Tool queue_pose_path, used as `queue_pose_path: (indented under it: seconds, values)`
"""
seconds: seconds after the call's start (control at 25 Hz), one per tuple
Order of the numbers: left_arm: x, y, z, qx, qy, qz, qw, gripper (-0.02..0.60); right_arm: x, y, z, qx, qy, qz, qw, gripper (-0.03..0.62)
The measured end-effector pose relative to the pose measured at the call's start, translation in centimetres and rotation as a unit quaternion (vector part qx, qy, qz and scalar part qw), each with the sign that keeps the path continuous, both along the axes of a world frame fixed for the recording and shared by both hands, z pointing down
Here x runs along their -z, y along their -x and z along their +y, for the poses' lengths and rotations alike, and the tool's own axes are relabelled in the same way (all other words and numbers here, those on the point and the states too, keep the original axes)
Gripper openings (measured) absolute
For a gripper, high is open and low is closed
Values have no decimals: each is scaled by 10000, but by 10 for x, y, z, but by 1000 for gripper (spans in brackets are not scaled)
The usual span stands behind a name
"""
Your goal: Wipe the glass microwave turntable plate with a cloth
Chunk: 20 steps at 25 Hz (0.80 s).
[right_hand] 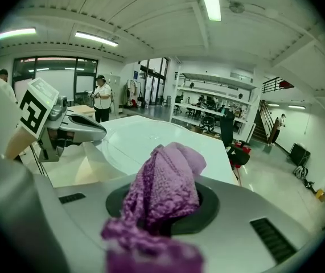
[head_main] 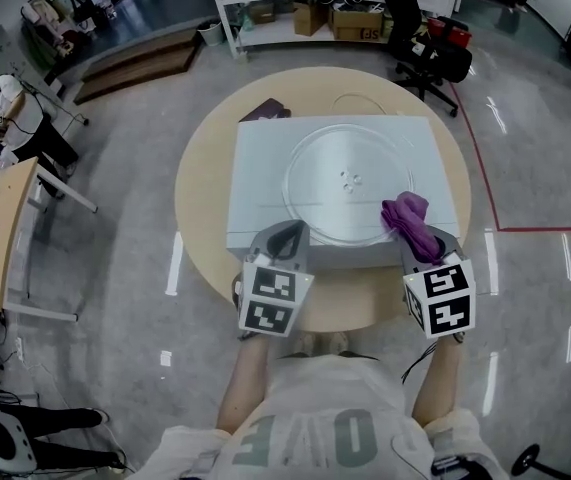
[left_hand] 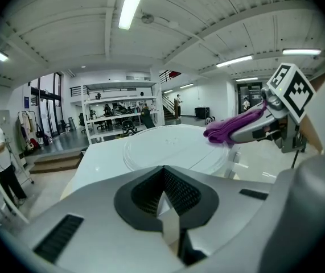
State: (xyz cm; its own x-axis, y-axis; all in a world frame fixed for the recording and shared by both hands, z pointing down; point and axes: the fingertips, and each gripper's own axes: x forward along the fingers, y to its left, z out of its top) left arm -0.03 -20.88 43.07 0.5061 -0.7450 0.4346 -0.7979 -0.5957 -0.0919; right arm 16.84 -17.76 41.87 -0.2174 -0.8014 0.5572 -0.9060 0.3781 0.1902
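Observation:
A clear glass turntable plate lies flat on top of a white microwave on a round wooden table. My right gripper is shut on a purple cloth, held just over the plate's near right rim. In the right gripper view the cloth bulges out of the jaws, with the plate beyond. My left gripper is shut and empty at the microwave's front edge, near the plate's near left rim.
A dark flat object lies on the table behind the microwave. White shelving with boxes stands at the back, an office chair at back right. A person sits by a desk at the far left.

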Motion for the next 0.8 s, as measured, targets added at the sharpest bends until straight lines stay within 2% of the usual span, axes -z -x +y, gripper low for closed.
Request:
queue_pose_path:
  seconds: [0.24, 0.6, 0.68, 0.8]
  values:
    - [0, 0, 0, 76, 76, 101, 9999, 2, 3, 4, -8, 36, -279, -266, 9993, 49]
    - [9, -5, 1, 305, -191, 377, 9986, 2, 27, -8, -18, -43, -967, -563, 9937, 49]
    - [23, -6, 5, 389, -419, 470, 9973, 2, 43, -12, -12, -51, -1284, -697, 9893, 48]
    - [53, -5, 22, 481, -1161, 711, 9895, 3, 58, -14, 11, -57, -1776, -971, 9793, 48]
